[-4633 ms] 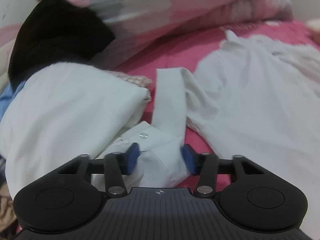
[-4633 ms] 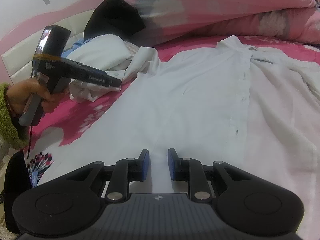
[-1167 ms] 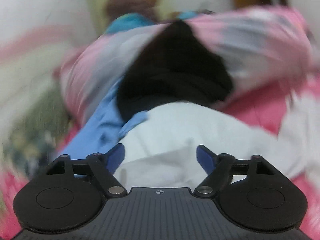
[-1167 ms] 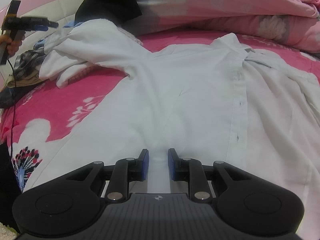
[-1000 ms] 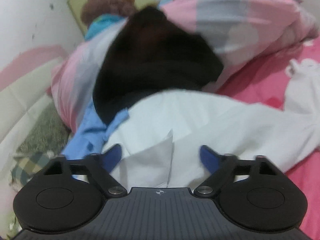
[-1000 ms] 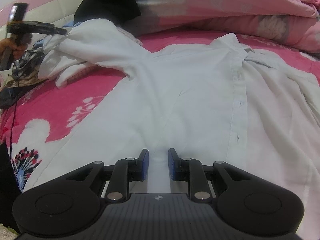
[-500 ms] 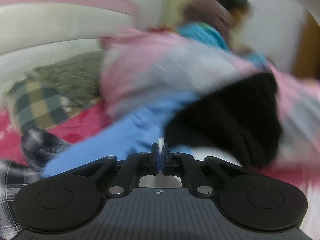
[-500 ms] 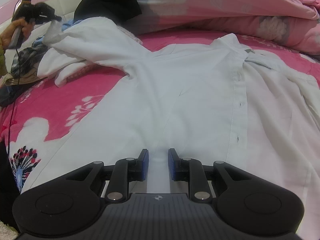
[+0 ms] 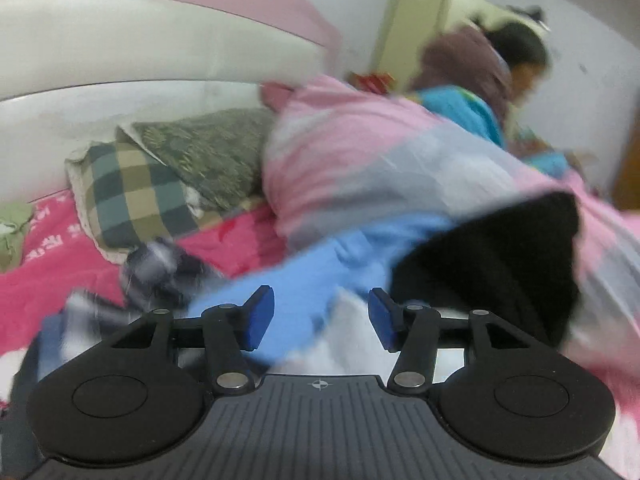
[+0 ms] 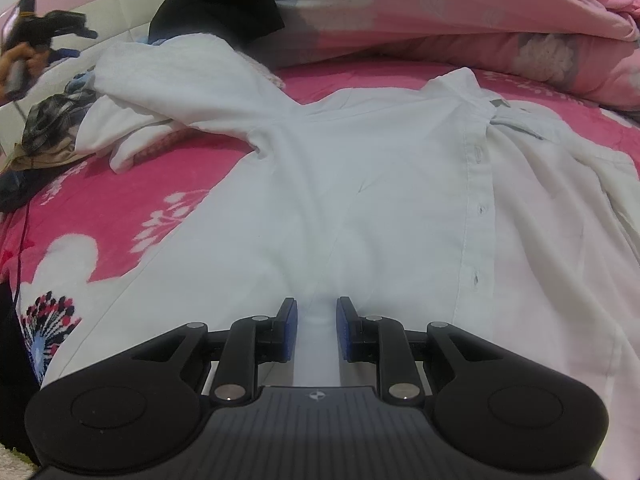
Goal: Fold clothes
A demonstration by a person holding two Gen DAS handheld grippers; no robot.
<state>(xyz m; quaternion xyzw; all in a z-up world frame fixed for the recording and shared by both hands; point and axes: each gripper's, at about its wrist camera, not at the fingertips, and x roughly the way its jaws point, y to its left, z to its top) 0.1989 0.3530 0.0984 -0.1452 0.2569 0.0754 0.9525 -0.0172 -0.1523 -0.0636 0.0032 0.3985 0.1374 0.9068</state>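
Blue pads on our right gripper (image 10: 316, 328) stand narrowly apart with a raised ridge of the white shirt (image 10: 380, 184) pinched between them at the hem. From there the shirt spreads flat, front up, over the pink flowered bedsheet (image 10: 104, 204), its button placket (image 10: 478, 208) running away from us to the collar (image 10: 460, 80) at the far end. One sleeve (image 10: 180, 92) reaches out to the far left, its end resting against a pile of other clothes. A black garment (image 10: 216, 0) and a rolled pink quilt (image 10: 460, 4) lie beyond the shirt.

Far to the left in the right wrist view we see our left gripper (image 10: 60, 26) held up off the bed in a hand (image 10: 18, 62), clear of the sleeve. In its own view, which is blurred, the left gripper (image 9: 320, 318) has its jaws spread wide and nothing gripped. Below and ahead of it lie a bit of white cloth (image 9: 344, 340), a light blue garment (image 9: 320, 276) and the black garment (image 9: 500, 256). To the left lies a crumpled plaid cloth (image 9: 156, 272). Farther off, a checked pillow (image 9: 132, 200) leans against the white headboard (image 9: 120, 72). The pink quilt (image 9: 360, 160) rises behind the blue garment, and a person (image 9: 480, 76) sits past it.
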